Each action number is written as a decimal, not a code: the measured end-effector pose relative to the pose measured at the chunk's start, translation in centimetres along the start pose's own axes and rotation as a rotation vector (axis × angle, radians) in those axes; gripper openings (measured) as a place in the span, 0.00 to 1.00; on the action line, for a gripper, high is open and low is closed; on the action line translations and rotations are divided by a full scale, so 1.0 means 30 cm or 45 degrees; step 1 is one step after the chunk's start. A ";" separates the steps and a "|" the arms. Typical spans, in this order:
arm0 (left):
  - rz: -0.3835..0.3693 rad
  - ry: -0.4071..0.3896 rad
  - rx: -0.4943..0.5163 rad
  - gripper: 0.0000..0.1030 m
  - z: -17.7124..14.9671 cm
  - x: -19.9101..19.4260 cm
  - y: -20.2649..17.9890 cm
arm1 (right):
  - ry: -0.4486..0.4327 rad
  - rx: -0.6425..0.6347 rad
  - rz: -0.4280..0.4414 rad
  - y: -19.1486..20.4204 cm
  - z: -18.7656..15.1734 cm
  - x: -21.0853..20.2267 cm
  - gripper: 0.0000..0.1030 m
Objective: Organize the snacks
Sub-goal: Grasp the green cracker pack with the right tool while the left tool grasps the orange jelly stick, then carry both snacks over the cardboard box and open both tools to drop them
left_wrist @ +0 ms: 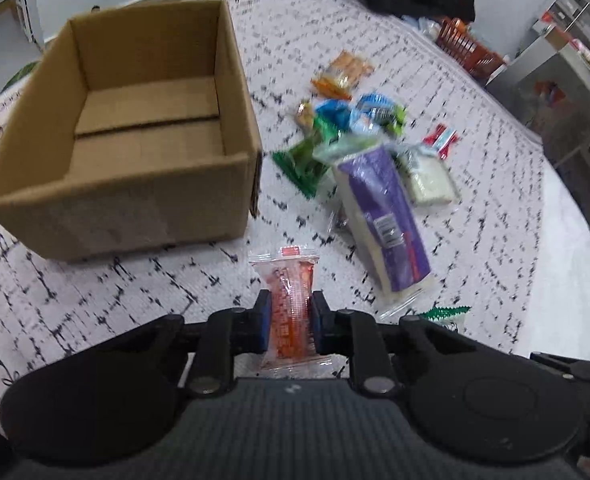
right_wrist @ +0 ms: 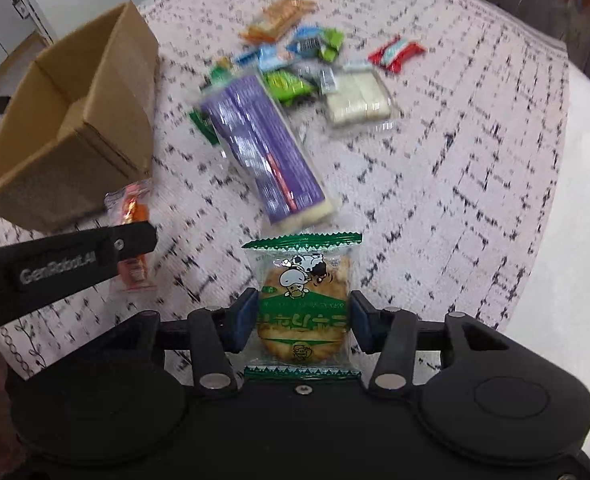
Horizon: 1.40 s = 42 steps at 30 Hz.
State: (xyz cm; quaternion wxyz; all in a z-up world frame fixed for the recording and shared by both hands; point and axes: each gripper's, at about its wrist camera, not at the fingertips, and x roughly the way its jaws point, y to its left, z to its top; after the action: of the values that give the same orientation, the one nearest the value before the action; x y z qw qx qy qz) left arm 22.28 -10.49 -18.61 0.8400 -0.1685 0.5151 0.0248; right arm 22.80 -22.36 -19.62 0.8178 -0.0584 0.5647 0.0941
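Observation:
My left gripper (left_wrist: 291,304) is shut on a clear packet with an orange-red snack (left_wrist: 289,280), held just above the patterned tablecloth. The empty cardboard box (left_wrist: 127,208) stands ahead to its left. My right gripper (right_wrist: 303,308) is shut on a green-edged cracker packet (right_wrist: 303,272), with both pads pressing its sides. In the right wrist view the left gripper's finger (right_wrist: 95,256) crosses at the left with the orange packet (right_wrist: 135,208) in it, close to the box (right_wrist: 75,152).
A long purple biscuit pack (left_wrist: 383,216) lies right of the box. Behind it lie several small snacks (left_wrist: 351,116), a white wafer pack (left_wrist: 431,176) and a red packet (left_wrist: 441,140). An orange basket (left_wrist: 467,48) stands far back. The table edge (right_wrist: 567,240) curves along the right.

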 end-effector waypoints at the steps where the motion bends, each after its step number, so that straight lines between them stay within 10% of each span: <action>1: 0.002 -0.012 0.001 0.19 0.005 -0.013 0.002 | -0.022 0.002 0.000 -0.001 0.002 -0.014 0.47; 42: 0.019 -0.325 -0.135 0.19 0.145 -0.373 0.267 | -0.433 -0.022 0.223 0.273 0.157 -0.298 0.47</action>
State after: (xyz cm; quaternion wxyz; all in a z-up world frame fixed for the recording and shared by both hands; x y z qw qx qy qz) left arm 19.03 -0.12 -9.11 0.8885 -0.2043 0.4031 0.0796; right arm 22.22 -14.22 -9.52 0.8896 0.0005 0.4205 0.1783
